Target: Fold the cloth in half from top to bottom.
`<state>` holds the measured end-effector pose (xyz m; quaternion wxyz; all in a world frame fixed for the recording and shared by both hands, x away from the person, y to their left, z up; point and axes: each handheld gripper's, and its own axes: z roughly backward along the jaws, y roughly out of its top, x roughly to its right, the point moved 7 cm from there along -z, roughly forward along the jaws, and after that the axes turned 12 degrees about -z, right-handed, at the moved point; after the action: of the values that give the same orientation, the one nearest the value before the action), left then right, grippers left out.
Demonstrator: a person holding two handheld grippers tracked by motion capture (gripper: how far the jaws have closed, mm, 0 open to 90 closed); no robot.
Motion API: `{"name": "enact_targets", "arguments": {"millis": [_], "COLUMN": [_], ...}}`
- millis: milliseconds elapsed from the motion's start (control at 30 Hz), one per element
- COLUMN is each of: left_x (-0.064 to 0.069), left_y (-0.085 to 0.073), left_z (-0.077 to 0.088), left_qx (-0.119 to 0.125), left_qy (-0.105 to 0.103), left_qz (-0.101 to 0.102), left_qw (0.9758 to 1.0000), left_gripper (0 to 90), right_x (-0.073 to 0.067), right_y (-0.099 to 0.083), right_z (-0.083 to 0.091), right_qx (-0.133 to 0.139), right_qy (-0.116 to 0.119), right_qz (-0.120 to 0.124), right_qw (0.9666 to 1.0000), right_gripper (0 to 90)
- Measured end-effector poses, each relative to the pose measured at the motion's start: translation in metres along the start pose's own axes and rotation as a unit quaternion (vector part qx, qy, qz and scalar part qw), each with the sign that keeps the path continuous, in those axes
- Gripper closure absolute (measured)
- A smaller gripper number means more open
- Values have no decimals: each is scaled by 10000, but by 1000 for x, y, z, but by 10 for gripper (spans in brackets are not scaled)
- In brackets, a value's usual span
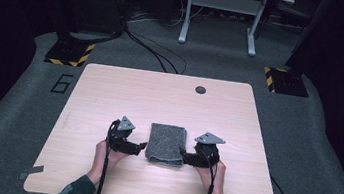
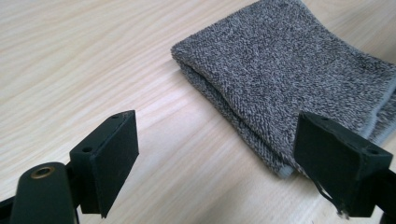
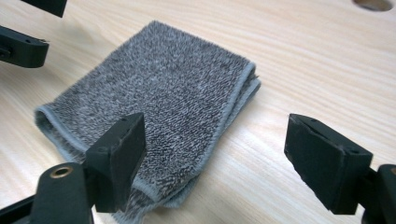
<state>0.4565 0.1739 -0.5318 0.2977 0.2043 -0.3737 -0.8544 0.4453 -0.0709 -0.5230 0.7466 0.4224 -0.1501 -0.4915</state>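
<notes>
Presently: grey towel (image 1: 167,144) folded, flat on table (image 1: 110,94). Left gripper (image 1: 142,146), right gripper (image 1: 184,152): jaws wide apart, holding nothing. Folding apparently complete; nothing evidently left.

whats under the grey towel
The folded towel lies flat on the wooden table, and its own lower layers show at the edges. Whatever might lie between the folds or beneath it is covered.
</notes>
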Motion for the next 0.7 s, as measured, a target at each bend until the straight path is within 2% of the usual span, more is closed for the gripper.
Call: {"name": "enact_targets", "arguments": {"millis": [133, 233, 400, 533, 600, 700], "left_x": [-4, -10, -20, -31, -37, -46], "left_y": [-4, -13, -30, -50, -62, -82], "left_z": [15, 23, 39, 53, 59, 65], "left_qx": [59, 10, -45, -97, -149, -283], "left_qy": [133, 157, 354, 578, 743, 896], "left_qz": [33, 91, 184, 350, 445, 650], "left_qw": [9999, 9998, 9992, 9977, 9961, 9934], "left_gripper": [130, 127, 116, 113, 113, 109], "right_x": [6, 13, 30, 51, 66, 89], "right_y": [1, 1, -7, -18, -25, -40], "right_z": [12, 20, 36, 51, 57, 65], "right_qx": [66, 105, 145, 150, 178, 133], "right_qy": [-37, -79, -286, -526, -693, -919], "right_qz": [-1, -69, -133, -260, -286, -466], "right_qw": [10000, 9999, 9994, 9982, 9970, 9946], "right_gripper": [182, 178, 172, 171, 172, 171]}}
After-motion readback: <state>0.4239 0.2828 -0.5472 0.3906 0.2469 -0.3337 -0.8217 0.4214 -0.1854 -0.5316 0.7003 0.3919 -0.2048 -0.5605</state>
